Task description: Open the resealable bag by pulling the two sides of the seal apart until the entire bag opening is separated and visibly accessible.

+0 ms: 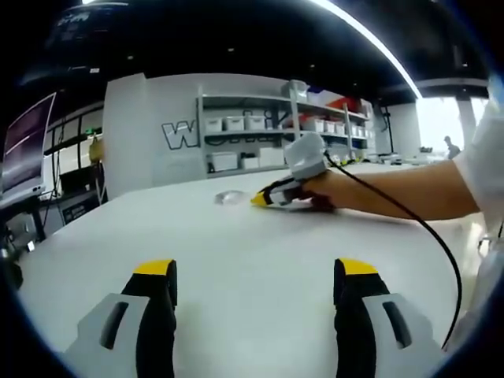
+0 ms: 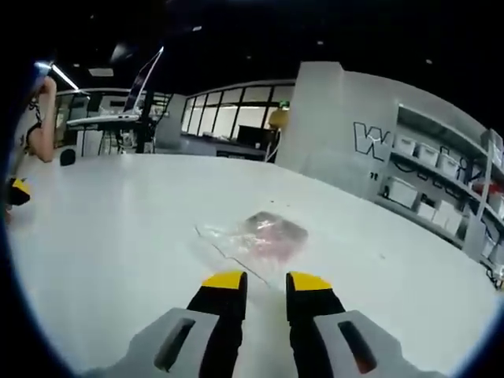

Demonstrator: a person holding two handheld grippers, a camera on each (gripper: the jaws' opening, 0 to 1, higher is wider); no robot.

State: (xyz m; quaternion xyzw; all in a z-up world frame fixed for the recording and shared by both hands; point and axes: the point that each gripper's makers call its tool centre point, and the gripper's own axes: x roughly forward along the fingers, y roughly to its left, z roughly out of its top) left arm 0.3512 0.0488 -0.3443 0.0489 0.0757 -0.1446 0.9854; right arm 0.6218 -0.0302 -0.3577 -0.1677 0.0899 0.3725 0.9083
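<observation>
My right gripper (image 2: 264,283), jaws slightly parted, nears the clear plastic resealable bag (image 2: 256,236); I'd pinch one seal lip, left gripper (image 1: 256,276) released

counter (image 2: 118,228) lying bare around the bag (image 2: 256,236) | cable (image 1: 425,228) trailing across the right side | shelves (image 1: 260,134) standing well beyond

The resealable bag (image 2: 256,236) is showing blurred pinkish contents; its seal is lying too faint to tell at six o'clock.
</observation>
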